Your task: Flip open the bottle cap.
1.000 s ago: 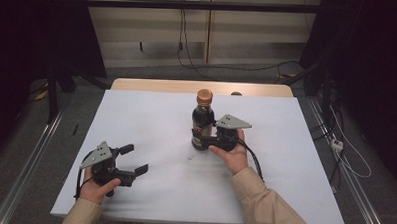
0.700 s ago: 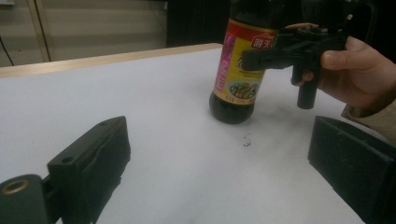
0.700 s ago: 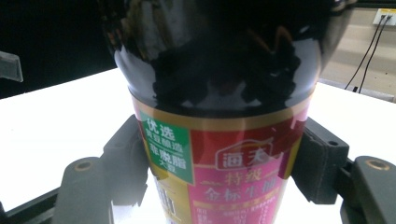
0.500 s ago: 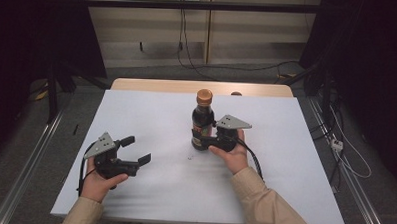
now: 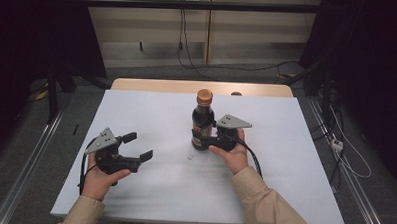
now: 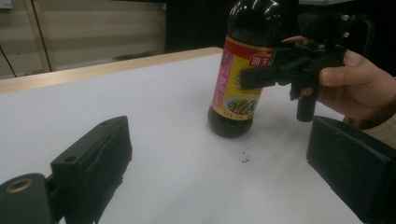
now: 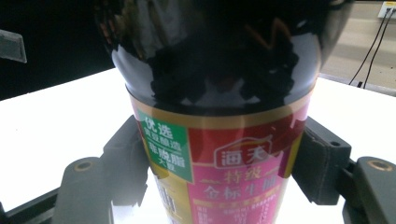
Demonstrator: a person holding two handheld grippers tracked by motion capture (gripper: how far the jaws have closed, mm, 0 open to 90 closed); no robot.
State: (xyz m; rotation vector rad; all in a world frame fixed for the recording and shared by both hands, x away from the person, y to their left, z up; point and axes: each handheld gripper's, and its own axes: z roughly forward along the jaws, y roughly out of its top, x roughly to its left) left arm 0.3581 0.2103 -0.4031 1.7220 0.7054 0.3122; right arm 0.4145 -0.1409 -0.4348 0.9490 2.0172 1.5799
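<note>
White sheeting covers the worktop, and a strip of pale wood is left bare along its far edge; beyond that edge a beige panelled wall with hanging black cables is seen, and dark space lies to either side.

Nearest the front edge, two forearms in tan sleeves are brought in from below. Toward the front left corner the left gripper is held just above the sheet in the left hand, with a grey three-cornered plate on top. Its jaws are spread wide apart and nothing is held between them; in the left gripper view one black pad is seen at the lower left and the other at the lower right, with bare white surface between. A small dark speck is seen on the sheet near the bottle's base.

Farther in, near the middle of the worktop, a dark glass sauce bottle with an orange-brown cap and a pink, yellow and green printed label is stood upright on the sheet. The right gripper, held in the right hand, is closed around the bottle's lower body from the right. In the right gripper view its black jaws are pressed against either side of the label.
</note>
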